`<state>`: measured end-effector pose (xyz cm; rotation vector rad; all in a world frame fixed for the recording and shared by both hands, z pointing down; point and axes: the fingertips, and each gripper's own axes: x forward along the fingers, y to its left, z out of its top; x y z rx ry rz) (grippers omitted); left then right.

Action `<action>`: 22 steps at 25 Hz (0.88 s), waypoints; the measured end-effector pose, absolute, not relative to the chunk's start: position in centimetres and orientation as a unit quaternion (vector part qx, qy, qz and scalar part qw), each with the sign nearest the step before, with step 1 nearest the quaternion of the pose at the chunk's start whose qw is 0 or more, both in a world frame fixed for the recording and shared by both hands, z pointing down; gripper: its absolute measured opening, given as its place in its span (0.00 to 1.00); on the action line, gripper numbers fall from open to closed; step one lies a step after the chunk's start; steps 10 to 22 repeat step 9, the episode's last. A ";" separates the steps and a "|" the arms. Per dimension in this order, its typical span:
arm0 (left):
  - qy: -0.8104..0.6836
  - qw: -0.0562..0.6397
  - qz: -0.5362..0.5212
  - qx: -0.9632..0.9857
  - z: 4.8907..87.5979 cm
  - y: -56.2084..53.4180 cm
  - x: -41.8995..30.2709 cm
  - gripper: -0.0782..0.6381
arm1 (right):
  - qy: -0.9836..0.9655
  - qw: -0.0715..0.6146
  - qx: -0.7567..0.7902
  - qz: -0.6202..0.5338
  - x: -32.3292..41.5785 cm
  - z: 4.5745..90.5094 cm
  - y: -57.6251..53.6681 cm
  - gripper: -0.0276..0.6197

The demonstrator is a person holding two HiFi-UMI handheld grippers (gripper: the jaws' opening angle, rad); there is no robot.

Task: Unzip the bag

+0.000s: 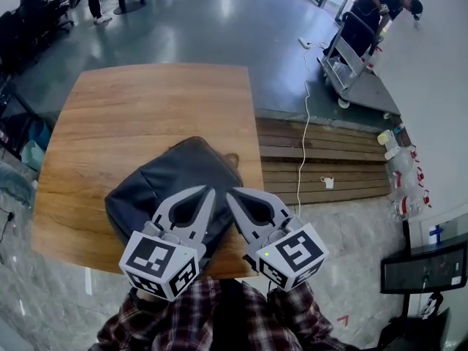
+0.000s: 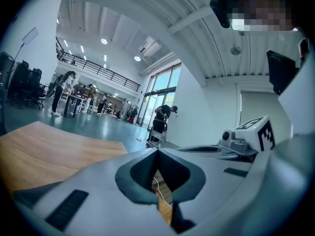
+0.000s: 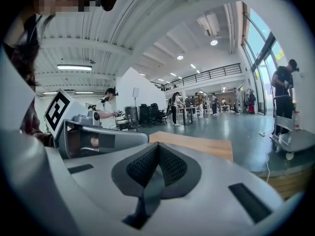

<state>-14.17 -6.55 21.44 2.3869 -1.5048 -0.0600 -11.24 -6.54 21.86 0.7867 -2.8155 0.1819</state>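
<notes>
1. Head view: the bag [image 1: 172,181] lies on the desk [image 1: 146,108], at its near right corner, close to my body. It is a dark, soft, slumped heap whose long axis seems to run from near-left to far-right. My left gripper [image 1: 210,190] and my right gripper [image 1: 229,192] hang side by side over its near end, with their tips almost touching each other above the middle of the bag. So the bag lies below and just ahead of both jaws, and neither hand is clearly the nearer. I cannot make out the zip or its pull from here. A small loop shows at the far right corner, but that may only be a handle.

2. Left gripper view: my jaws are closed tip to tip with nothing between them. They point out level over the desk toward the hall, so the bag sits beneath this view and is not shown.

3. Right gripper view: these jaws also meet at the tips and hold nothing. A dark sliver shows through the slit lower down, which I take to be the bag underneath. Both jaws would have to tip downward to find the zip.
</notes>
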 end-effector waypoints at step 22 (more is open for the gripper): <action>-0.527 0.159 -0.016 0.835 21.8 -6.9 -14.2 0.12 | -0.956 0.109 0.265 0.066 -11.5 22.3 -6.6 0.05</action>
